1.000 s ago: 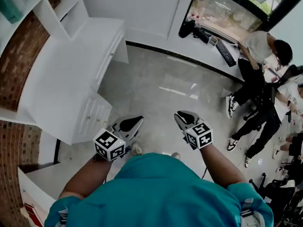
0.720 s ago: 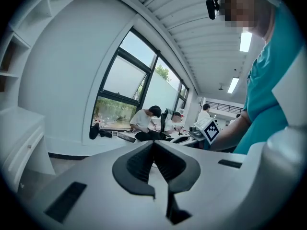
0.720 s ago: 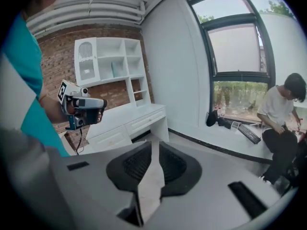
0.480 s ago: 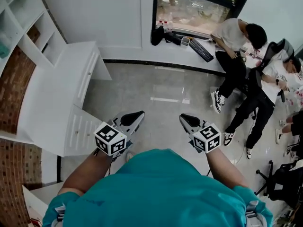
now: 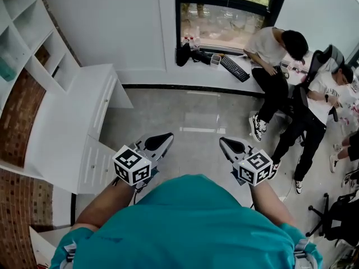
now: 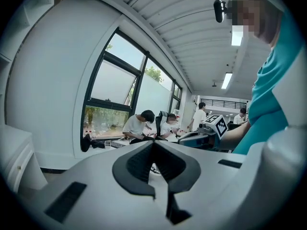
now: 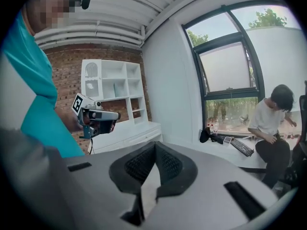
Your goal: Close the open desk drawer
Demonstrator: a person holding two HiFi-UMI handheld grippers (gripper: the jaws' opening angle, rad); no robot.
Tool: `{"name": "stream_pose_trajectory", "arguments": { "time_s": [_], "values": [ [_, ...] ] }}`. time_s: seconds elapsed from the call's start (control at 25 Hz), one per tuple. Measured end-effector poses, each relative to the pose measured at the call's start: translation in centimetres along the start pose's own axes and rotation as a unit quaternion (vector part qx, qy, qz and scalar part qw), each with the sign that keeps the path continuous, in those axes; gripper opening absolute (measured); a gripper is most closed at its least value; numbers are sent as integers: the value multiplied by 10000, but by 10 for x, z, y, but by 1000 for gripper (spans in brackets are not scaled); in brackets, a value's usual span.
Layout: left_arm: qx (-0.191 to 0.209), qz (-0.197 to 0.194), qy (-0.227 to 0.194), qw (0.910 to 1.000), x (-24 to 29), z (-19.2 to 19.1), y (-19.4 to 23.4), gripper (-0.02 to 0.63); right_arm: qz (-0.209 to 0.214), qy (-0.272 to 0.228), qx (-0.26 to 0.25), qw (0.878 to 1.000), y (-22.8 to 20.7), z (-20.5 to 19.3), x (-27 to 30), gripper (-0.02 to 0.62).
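Teal shirt (image 5: 190,223); grey left gripper (image 5: 166,137) and right gripper (image 5: 223,141) carry black-and-white marker cubes (image 5: 132,165).

Daylight is coming in through a tall dark-framed window (image 5: 224,21) in the white wall (image 5: 112,21); a white ledge (image 5: 168,76) is running below it, carrying a black keyboard (image 5: 234,68); the pale grey floor (image 5: 190,122) is reflecting the light; a white shelf unit (image 5: 28,32) is standing against a brick wall (image 5: 17,128); ceiling strip lights (image 6: 227,80) are glowing.
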State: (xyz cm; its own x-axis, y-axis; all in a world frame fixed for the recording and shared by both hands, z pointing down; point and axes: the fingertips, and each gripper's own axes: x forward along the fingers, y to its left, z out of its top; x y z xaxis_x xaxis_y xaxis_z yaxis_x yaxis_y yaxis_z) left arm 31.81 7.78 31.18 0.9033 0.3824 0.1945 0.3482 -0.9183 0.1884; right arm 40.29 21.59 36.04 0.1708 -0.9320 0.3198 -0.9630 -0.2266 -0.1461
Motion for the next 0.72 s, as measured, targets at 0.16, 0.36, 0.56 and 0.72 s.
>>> {"name": "stream_pose_trajectory", "arguments": {
  "time_s": [0.16, 0.36, 0.56, 0.72],
  "values": [
    [-12, -3, -33, 10000, 4, 5, 2, 15, 75, -81, 3, 9999, -2, 11, 4, 21],
    [-36, -14, -75, 10000, 7, 6, 6, 15, 124, -56, -56, 9999, 0, 13, 11, 21],
    [-59, 8, -85, 9999, 5, 8, 9, 15, 129, -25, -26, 9999, -2, 15, 12, 21],
    [-65, 19, -81, 9999, 5, 8, 11, 15, 111, 43, -181, 9998, -2, 15, 13, 20]
  ]
}}
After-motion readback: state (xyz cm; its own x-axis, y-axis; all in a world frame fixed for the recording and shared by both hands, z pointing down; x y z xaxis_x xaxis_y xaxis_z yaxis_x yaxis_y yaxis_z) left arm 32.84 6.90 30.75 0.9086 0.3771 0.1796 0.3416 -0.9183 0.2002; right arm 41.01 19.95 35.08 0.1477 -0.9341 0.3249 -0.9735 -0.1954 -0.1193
